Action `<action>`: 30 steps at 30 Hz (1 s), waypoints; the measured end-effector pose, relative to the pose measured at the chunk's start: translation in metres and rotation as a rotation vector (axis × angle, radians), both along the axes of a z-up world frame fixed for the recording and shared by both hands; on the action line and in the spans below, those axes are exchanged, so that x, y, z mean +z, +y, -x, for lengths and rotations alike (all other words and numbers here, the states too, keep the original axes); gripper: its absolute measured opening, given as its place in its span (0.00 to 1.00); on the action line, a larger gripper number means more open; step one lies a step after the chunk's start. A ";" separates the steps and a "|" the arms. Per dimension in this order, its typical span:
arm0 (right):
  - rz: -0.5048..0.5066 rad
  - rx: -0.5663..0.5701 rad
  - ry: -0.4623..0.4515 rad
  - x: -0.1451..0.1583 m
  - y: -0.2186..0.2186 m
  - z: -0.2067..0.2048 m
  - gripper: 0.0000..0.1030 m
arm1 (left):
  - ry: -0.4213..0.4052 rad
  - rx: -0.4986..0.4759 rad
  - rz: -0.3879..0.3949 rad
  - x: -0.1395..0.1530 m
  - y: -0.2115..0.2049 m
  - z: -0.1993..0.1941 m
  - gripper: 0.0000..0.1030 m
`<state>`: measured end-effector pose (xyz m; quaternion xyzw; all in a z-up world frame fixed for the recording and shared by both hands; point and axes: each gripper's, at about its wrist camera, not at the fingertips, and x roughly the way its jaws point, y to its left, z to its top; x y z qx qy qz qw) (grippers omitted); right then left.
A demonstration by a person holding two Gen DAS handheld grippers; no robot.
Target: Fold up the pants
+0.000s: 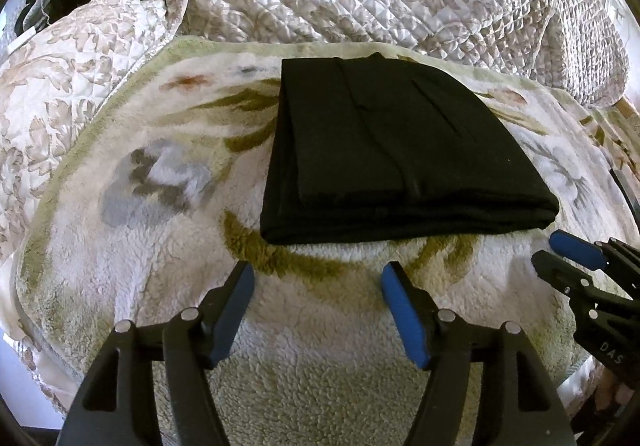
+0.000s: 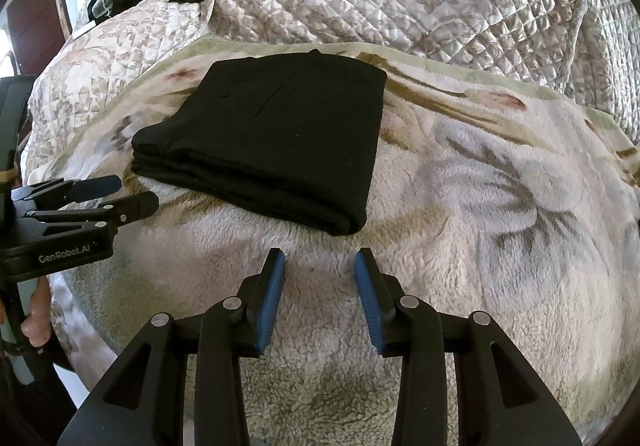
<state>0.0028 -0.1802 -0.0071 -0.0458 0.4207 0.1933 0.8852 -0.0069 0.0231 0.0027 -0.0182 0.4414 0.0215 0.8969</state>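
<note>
Folded pants (image 1: 400, 149) lie on the blanket (image 1: 160, 286) just ahead of both empty grippers, left (image 1: 318, 278) and right (image 2: 320, 266), jaws apart.

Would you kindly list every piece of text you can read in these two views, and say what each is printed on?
"GenRobot.AI": white lettering on the black body of the left gripper, seen in the right wrist view.
"DAS": white letters on the black body of the right gripper, cut off at the picture's edge, so probably incomplete.
Nothing readable on the folded black pants.
</note>
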 end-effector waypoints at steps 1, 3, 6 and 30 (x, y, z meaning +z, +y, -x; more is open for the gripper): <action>0.001 0.001 -0.001 0.000 0.000 0.000 0.37 | 0.001 -0.001 -0.004 0.000 0.000 0.000 0.68; 0.002 0.001 -0.002 0.000 0.000 0.000 0.37 | 0.003 -0.002 -0.011 0.000 -0.001 0.000 0.68; 0.001 0.001 -0.001 0.000 0.000 0.000 0.37 | 0.004 -0.003 -0.013 0.000 -0.001 0.000 0.68; 0.002 0.001 -0.003 0.000 0.001 0.001 0.38 | 0.005 -0.006 -0.019 -0.001 -0.001 0.000 0.69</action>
